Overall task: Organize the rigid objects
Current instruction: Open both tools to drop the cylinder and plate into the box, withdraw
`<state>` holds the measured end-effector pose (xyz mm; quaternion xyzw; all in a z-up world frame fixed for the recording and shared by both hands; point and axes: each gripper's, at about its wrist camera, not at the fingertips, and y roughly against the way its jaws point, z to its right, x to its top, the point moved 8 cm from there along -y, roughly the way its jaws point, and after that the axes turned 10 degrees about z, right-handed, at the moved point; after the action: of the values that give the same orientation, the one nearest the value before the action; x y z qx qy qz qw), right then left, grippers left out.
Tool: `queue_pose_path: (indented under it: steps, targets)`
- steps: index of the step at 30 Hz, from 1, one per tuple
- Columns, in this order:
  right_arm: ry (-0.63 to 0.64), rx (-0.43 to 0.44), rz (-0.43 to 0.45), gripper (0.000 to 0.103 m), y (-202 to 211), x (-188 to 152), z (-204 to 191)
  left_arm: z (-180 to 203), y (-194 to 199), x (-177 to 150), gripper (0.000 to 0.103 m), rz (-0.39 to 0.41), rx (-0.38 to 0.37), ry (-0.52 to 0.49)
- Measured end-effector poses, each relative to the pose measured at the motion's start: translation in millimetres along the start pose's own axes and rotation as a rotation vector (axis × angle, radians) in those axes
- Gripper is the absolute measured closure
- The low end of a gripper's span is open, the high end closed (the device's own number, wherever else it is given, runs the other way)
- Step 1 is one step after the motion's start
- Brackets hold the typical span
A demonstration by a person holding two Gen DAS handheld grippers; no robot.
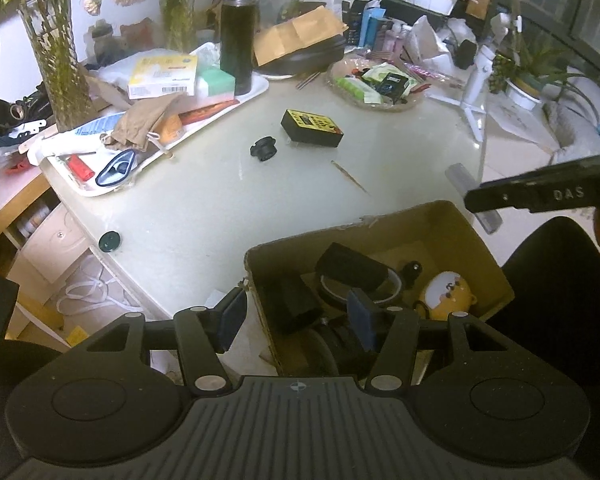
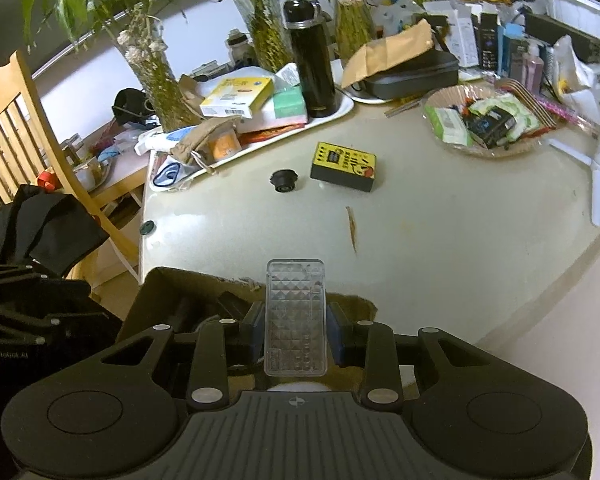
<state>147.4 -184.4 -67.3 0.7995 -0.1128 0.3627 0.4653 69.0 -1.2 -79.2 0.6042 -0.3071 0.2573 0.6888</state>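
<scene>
A cardboard box [image 1: 476,236] stands at the table's near edge, holding dark objects and a yellow figurine [image 1: 450,294]. My left gripper [image 1: 296,320] is open and empty, its jaws astride the box's left wall. My right gripper [image 2: 296,334] is shut on a clear textured plastic case [image 2: 295,320], held above the box [image 2: 168,292]. The case [image 1: 474,196] and the right gripper's dark body show at the right of the left wrist view. On the table lie a yellow-and-black box [image 1: 312,128] [image 2: 344,166], a small black round part [image 1: 264,150] [image 2: 285,181] and a thin brown stick [image 1: 350,176] [image 2: 352,228].
A white tray [image 1: 256,88] with boxes, a cloth pouch and a black flask [image 1: 238,32] stands at the back left. A wicker basket [image 1: 376,102] of packets, a white tripod [image 1: 474,96], vases with plants and a dark round cap [image 1: 109,241] at the table's left edge.
</scene>
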Motion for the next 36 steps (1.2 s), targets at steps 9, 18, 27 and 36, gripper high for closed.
queue_pose_path:
  steps: [9, 18, 27, 36]
  targets:
    - [0.035, -0.074, -0.024, 0.012, -18.1, -7.6, 4.0, -4.0, 4.6, -6.6, 0.048, -0.004, 0.017, 0.018]
    - [0.027, -0.083, -0.043, 0.0, -16.1, -23.7, 4.0, -6.8, 1.9, -7.9, 0.048, -0.015, 0.035, 0.02]
    - [-0.032, -0.101, -0.045, 0.0, -10.4, -20.6, 16.7, -7.7, -1.8, -1.0, 0.048, -0.029, 0.031, 0.021]
    - [-0.119, -0.113, 0.01, 0.0, 4.6, 9.3, 36.9, -15.6, -1.1, 20.5, 0.047, -0.017, 0.025, 0.018]
